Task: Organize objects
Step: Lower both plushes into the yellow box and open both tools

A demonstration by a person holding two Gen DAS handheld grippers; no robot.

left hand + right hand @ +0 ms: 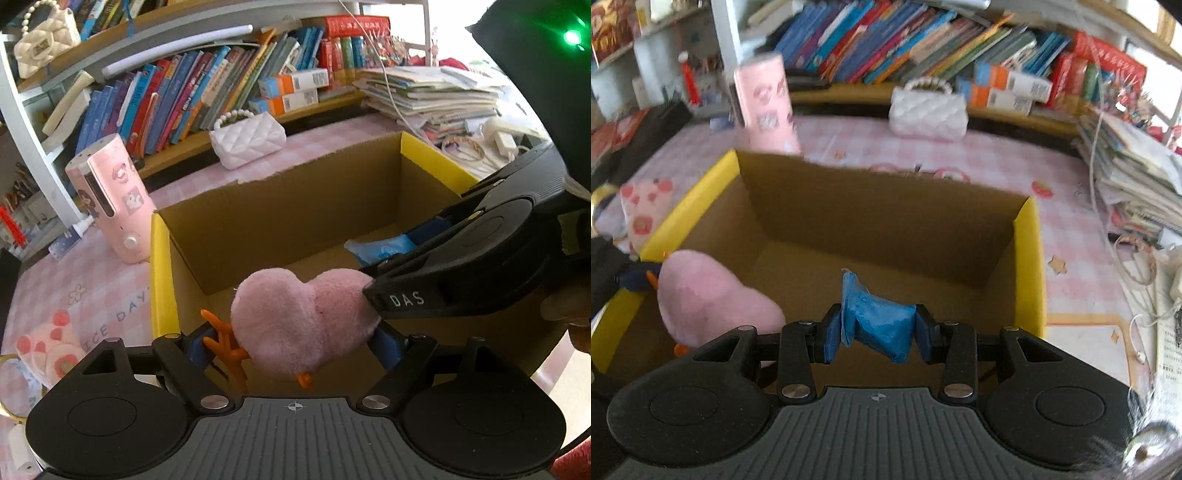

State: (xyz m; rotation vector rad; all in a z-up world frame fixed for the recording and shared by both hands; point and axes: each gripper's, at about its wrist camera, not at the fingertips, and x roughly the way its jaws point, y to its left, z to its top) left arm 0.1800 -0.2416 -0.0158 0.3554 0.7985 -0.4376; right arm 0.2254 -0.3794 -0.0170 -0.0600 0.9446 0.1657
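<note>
My left gripper [295, 347] is shut on a pink heart-shaped plush toy [295, 325] with orange feet, held over the near edge of an open cardboard box [277, 214] with yellow rims. My right gripper [879, 332] is shut on a blue packet [879, 321] and holds it above the inside of the same box [886, 221]. In the left wrist view the right gripper [406, 251] comes in from the right, with the blue packet [384, 249] between its fingers. The plush [709, 299] shows at the left in the right wrist view.
A pink cylindrical device [110, 199] stands left of the box on the pink checked tablecloth [74, 280]. A white quilted handbag [247, 138] lies behind the box, before a shelf of books [192, 92]. A pile of papers [436, 96] sits at the right.
</note>
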